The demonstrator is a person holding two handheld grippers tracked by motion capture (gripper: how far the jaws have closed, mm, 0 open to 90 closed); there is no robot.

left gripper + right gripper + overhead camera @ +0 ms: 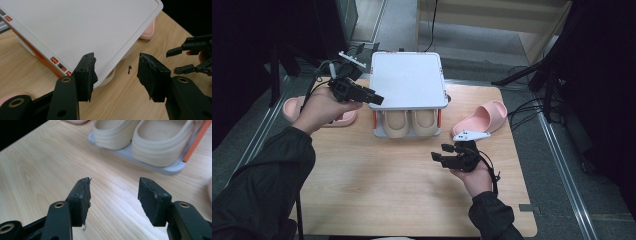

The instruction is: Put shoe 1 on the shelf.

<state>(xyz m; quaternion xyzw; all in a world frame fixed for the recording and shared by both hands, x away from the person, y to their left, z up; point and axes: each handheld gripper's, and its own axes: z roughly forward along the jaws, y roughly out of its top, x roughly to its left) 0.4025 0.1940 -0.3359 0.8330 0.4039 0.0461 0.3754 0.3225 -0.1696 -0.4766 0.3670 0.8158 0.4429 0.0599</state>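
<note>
Counter: light wood top, carries all items below.

Shoe rack: white, two-tier, w/ orange uprights, stands at the far centre of the counter. Flat top shelf bare. In the left tool view its top panel runs diagonally across the upper part of the picture, corner edge just behind the left tool's jaws.

Beige slippers: one pair, side by side on the rack's lower shelf, openings toward the person. In the right tool view both sit on the grey base tray, ahead of the jaws and apart from them.

Pink slipper, right: lies on the counter right of the rack, near the right tool, not touching it.

Pink slipper, left: at the counter's left edge, partly hidden behind the left hand.

Left tool: held raised beside the rack's left front corner, pointing toward the rack. Jaws stand wide apart, nothing between them; pads clear of the shelf edge.

Right tool: held low over the counter in front of the rack, to the right of centre, pointing left in the high view. Jaws wide apart, nothing gripped; bare wood shows between the pads. No contact w/ the slippers
</note>
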